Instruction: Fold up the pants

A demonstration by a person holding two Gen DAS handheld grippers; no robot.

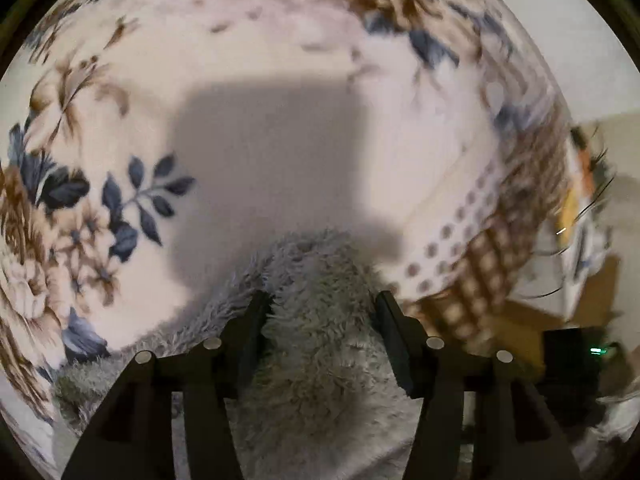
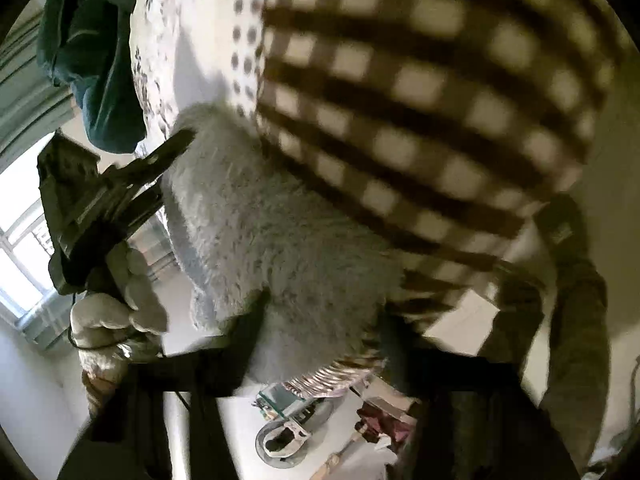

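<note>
The pants [image 1: 320,368] are pale grey and fluffy, bunched over a floral blanket [image 1: 280,56] on a bed. In the left wrist view my left gripper [image 1: 322,312] points steeply down with a thick fold of the pants filling the gap between its black fingers [image 1: 256,320], which press on it. From the right wrist view the pants [image 2: 280,232] hang at the bed's edge. My right gripper [image 2: 324,332] is shut on their lower part. The left gripper [image 2: 182,142] pinches their upper left edge, held by a gloved hand [image 2: 120,312].
The blanket has a brown chequered border [image 2: 420,80] with a dotted strip [image 1: 452,240]. A dark green garment [image 2: 92,60] lies at the upper left. A window [image 2: 20,248] is at the left. Clutter [image 2: 288,420] sits on the floor below. A black box [image 1: 572,360] shows a green light.
</note>
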